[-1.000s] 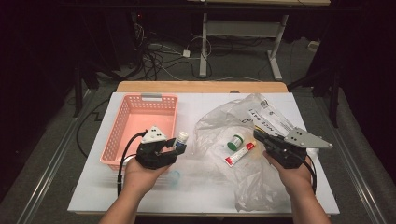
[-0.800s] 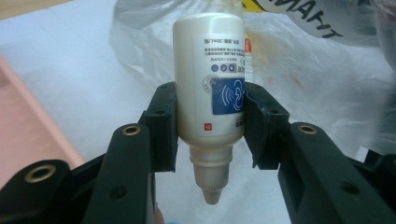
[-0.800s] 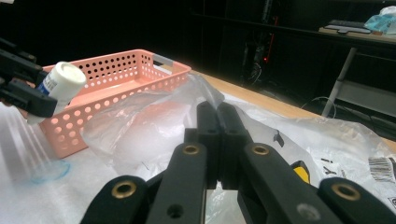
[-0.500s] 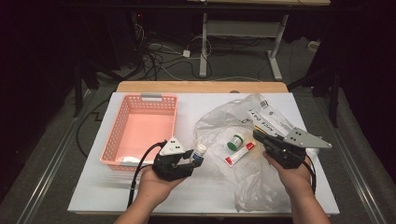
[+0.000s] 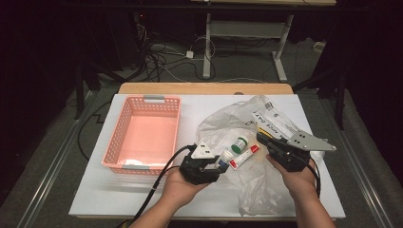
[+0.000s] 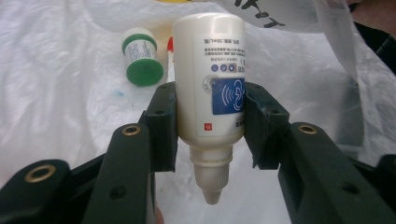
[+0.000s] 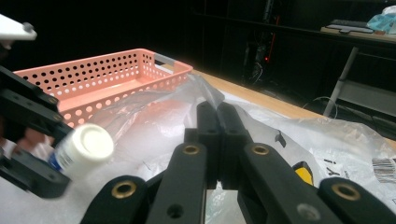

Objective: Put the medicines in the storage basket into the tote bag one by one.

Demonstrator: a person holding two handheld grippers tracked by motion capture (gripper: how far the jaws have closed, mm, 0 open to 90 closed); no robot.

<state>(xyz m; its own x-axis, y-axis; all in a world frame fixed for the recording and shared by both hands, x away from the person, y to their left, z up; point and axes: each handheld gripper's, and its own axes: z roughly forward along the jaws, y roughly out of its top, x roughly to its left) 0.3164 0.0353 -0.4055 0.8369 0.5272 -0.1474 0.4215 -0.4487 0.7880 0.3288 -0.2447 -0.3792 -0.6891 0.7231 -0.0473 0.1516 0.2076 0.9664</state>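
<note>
Left hand: You are holding the left gripper (image 5: 219,163) low over the table's near middle, forearm coming in from the bottom edge and angling up to the right, jaws pointing toward the plastic bag (image 5: 228,124).
Left jaws: You are clamping them part-way closed on the white bottle (image 6: 211,81), one pad pressing on each side of its body.
Bottle's place: It is sitting between your left jaws at the near edge of the bag, just beside the red-capped tube (image 5: 244,156) and near the green-lidded jar (image 5: 240,143).
Bottle's axis: In the left gripper view its long axis is running in line with the jaws, the nozzle tip pointing back at your hand and the flat base pointing away toward the bag; the blue label is facing up.
Right hand: You are resting the right gripper (image 5: 263,138) on the bag's right part, wrist coming in from the lower right, jaws aimed up and to the left.
Right jaws: You are keeping them pressed fully together on a fold of the bag's clear film, as the right gripper view shows.
Surface: You are working on a white table (image 5: 119,194) with a wooden strip along its far edge; the pink basket (image 5: 114,145) is standing left of your left hand.
Room: Dark floor, loose cables and white desk legs are lying beyond the table.
</note>
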